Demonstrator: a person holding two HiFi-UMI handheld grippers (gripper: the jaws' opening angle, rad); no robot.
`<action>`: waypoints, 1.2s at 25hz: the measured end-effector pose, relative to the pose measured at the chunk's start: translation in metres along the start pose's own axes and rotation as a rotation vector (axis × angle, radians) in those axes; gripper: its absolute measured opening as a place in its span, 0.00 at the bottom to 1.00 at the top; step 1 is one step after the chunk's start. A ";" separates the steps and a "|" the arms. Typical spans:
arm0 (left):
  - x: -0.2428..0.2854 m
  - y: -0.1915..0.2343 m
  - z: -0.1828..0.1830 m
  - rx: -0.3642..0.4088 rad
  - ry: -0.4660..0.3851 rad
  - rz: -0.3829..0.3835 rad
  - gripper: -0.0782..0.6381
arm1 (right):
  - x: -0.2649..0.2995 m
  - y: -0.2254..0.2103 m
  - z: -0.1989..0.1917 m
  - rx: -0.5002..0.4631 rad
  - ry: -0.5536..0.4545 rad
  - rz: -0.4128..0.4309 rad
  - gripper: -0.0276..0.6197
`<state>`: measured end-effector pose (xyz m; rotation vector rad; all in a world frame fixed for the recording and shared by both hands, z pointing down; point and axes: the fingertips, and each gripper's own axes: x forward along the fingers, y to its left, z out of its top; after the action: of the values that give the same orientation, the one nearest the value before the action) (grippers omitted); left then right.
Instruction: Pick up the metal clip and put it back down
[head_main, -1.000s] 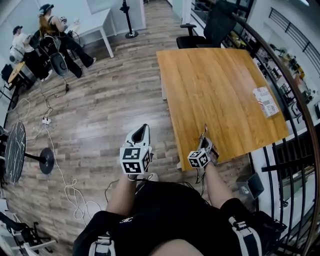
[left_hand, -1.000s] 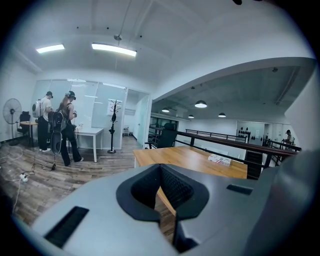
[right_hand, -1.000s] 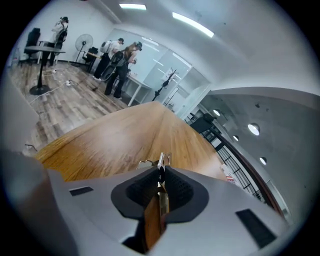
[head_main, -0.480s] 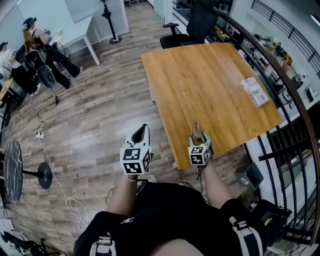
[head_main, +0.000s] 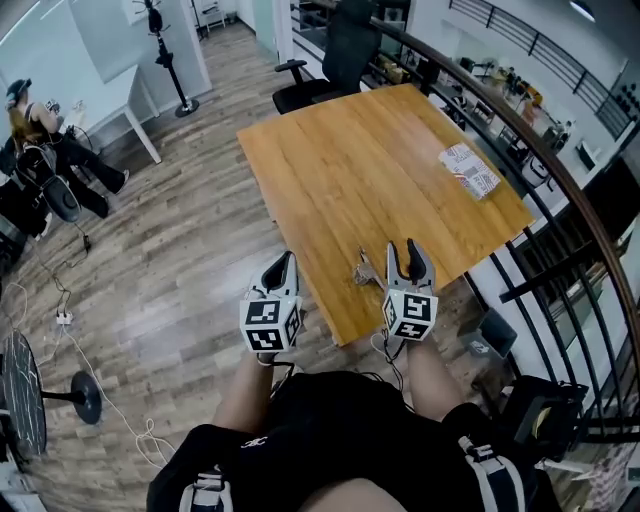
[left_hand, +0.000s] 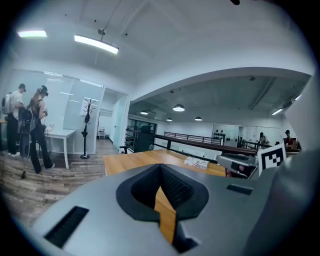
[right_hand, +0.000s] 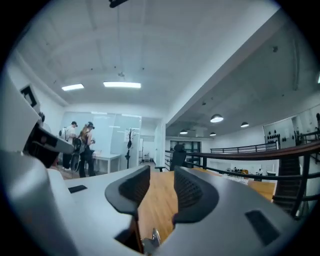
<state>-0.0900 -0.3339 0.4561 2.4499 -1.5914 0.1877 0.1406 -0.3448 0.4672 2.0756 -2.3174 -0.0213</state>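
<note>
The metal clip (head_main: 364, 270) lies on the wooden table (head_main: 380, 170) close to its near edge, just at 9 o'clock of the right gripper (head_main: 404, 248) and apart from its pads; it is small in the head view and its shape is hard to read. In the right gripper view the right gripper (right_hand: 161, 175) has its jaws spread and they have just been closing, with only bare table wood between the pads. A sliver of metal, probably the clip (right_hand: 151, 239), shows at 6 o'clock in the gap, cut off by the lower edge. The left gripper (head_main: 285, 258) hangs off the table's edge over the plank floor (head_main: 170, 280), at 9 o'clock of the clip. Its own view shows the left gripper (left_hand: 160, 167) with jaws pressed together at the tips and nothing pinched. A printed packet (head_main: 468, 170) lies far out at 1 o'clock; its print is too small to read. An office chair (head_main: 325, 60) at 12 o'clock is partly hidden behind the table.
</note>
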 end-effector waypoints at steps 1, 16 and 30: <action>0.003 -0.004 0.003 0.003 -0.004 -0.012 0.12 | -0.006 -0.008 0.011 0.017 -0.022 -0.027 0.27; 0.027 -0.078 0.003 0.051 0.000 -0.193 0.12 | -0.079 -0.052 0.035 -0.024 -0.074 -0.195 0.06; 0.019 -0.065 0.000 0.036 0.006 -0.178 0.13 | -0.075 -0.044 0.034 -0.027 -0.062 -0.176 0.06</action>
<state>-0.0228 -0.3255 0.4531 2.5984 -1.3697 0.1956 0.1910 -0.2758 0.4312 2.2896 -2.1457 -0.1224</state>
